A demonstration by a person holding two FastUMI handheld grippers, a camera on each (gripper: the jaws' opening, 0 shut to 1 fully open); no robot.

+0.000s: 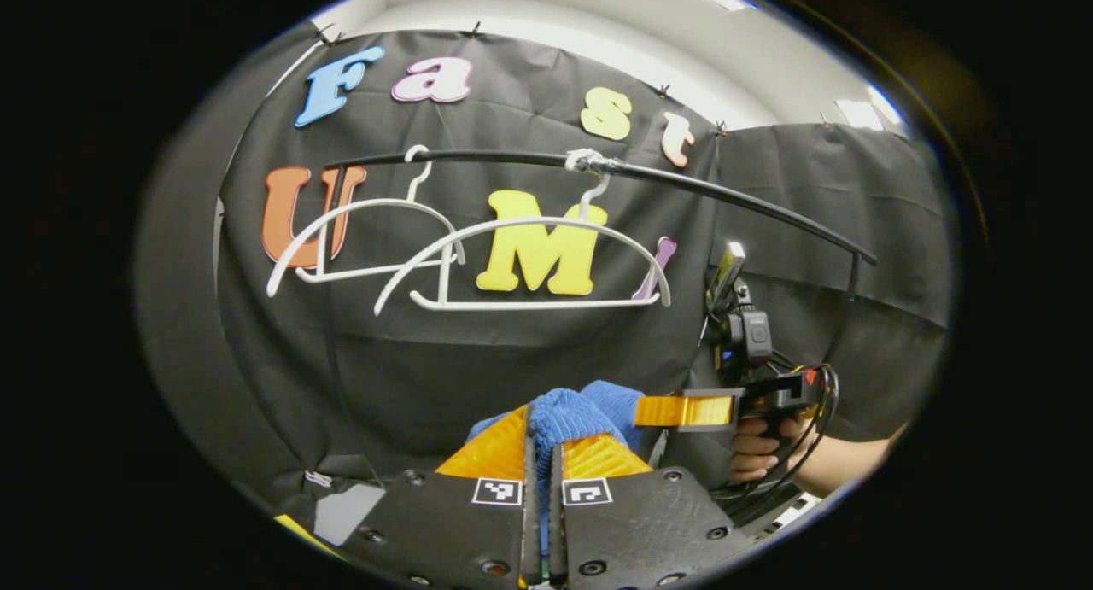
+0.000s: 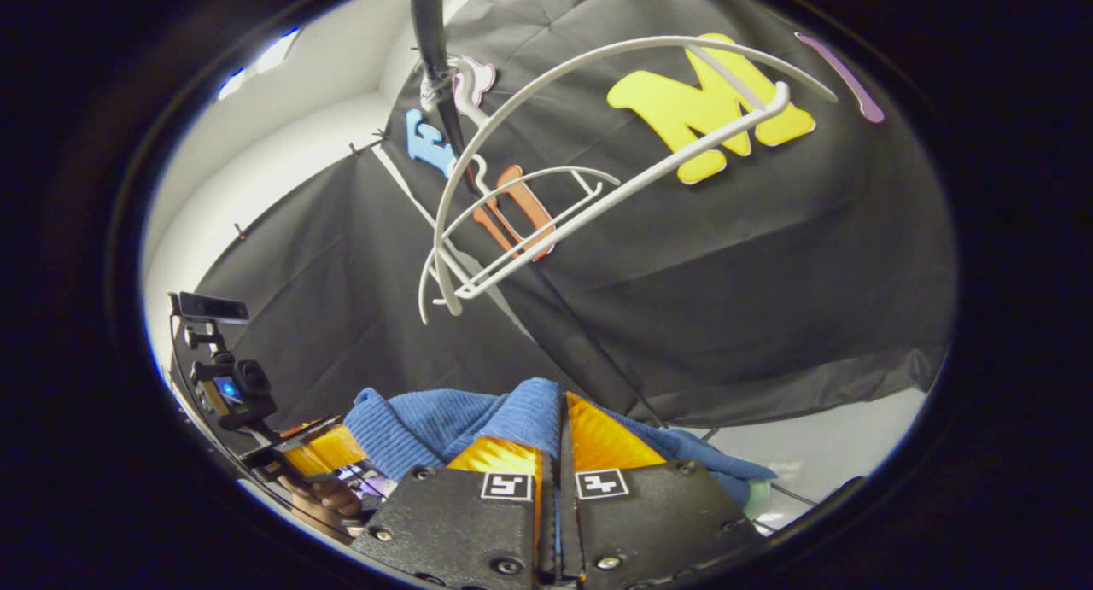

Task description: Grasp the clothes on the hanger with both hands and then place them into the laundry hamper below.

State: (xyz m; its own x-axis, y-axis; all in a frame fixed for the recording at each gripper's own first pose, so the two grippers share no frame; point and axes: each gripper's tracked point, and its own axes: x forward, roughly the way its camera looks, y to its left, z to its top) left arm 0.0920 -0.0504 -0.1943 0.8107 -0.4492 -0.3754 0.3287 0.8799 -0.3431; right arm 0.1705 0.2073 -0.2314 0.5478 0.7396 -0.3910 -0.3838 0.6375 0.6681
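Both cams low, tilted up at hangers (image 1: 521, 261) (image 2: 598, 163), shared, w/ rail (image 1: 598, 167).

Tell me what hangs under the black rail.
Under the black rail hang two bare white hangers. The blue garment is off them, pinched in both grippers. Whatever lies below it is hidden.

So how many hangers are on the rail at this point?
2, both white and bare on the black rail. In the left gripper view the near hanger hangs mid-rail; the far hanger hangs to its left, partly behind it. No others visible.
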